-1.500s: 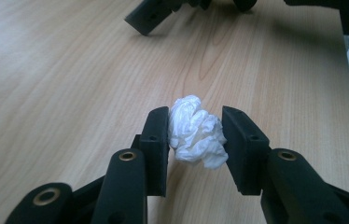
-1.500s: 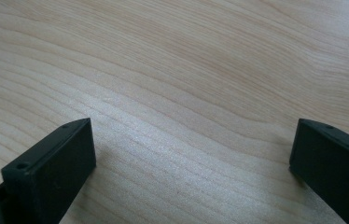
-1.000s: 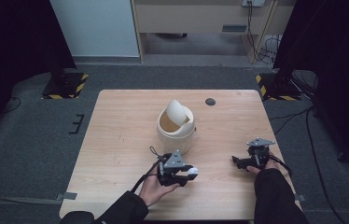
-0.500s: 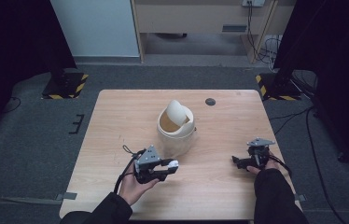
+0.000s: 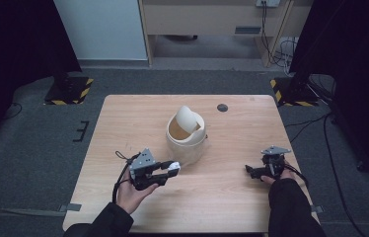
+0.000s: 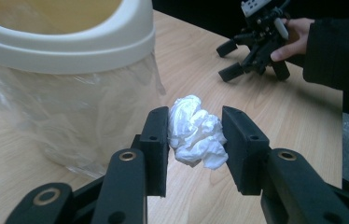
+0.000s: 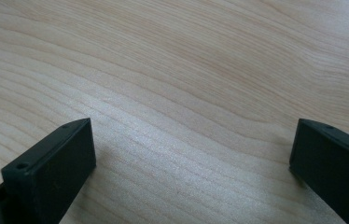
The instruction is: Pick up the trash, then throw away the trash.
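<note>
A crumpled white paper ball is pinched between the jaws of my left gripper. In the high view that gripper sits low over the wooden table, left of and in front of a cream swing-lid bin, with the paper ball at its tip. The bin has a clear plastic liner hanging out under its rim. My right gripper rests near the table's right front with its jaws wide apart. In its own view my right gripper has only bare wood between the jaws.
A small dark round disc lies at the back of the table, right of the bin. Black stands with yellow-striped bases flank the table on the grey floor. The right hand and its gripper appear beyond the paper ball.
My left gripper, still shut on the paper ball, has moved left along the front of the bin. The right gripper has stayed put.
</note>
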`<state>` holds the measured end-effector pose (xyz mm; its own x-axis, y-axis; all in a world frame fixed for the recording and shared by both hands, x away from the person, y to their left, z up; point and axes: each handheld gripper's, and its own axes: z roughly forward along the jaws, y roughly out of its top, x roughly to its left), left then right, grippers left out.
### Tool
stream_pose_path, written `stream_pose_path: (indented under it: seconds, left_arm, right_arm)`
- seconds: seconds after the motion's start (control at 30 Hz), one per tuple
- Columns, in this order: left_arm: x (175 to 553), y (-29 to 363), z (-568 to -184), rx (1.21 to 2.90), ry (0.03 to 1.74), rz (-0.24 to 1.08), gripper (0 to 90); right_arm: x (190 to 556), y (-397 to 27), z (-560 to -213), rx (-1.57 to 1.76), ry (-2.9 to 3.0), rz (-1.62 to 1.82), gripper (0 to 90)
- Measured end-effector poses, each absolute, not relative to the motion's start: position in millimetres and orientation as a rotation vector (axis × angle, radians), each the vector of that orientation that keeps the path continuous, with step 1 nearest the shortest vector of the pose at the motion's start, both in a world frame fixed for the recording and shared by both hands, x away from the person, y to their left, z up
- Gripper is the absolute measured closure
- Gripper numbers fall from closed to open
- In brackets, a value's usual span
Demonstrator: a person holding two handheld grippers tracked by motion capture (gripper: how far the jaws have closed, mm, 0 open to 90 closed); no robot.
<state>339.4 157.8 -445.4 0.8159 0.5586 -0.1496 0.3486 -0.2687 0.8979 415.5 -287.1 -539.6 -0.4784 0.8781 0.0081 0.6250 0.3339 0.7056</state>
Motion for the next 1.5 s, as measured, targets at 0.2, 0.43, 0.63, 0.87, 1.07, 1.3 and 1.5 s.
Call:
stream_pose_path:
  seconds: [0.2,0.43,0.63,0.87,1.07,1.3,1.5]
  left_arm:
    - [340,168,-436,1.838,0.699,0.262,62.4]
    - [343,184,-425,1.777,0.729,0.301,62.4]
    - [349,196,-415,1.727,0.752,0.337,62.4]
    - [358,207,-408,1.696,0.774,0.367,62.5]
    - [366,210,-402,1.669,0.782,0.393,62.5]
    - [375,211,-395,1.652,0.781,0.410,62.5]
    - [383,207,-389,1.616,0.775,0.416,62.5]
  right_arm:
    - [415,-287,-540,1.329,2.229,0.927,0.5]
    - [415,-287,-540,1.329,2.229,0.927,0.5]
    - [415,-287,-540,1.329,2.229,0.927,0.5]
    - [416,-287,-540,1.329,2.229,0.927,0.5]
    - [416,-287,-540,1.329,2.229,0.927,0.5]
    - [416,-287,-540,1.328,2.229,0.927,0.5]
    - [415,-287,-540,1.327,2.229,0.925,0.5]
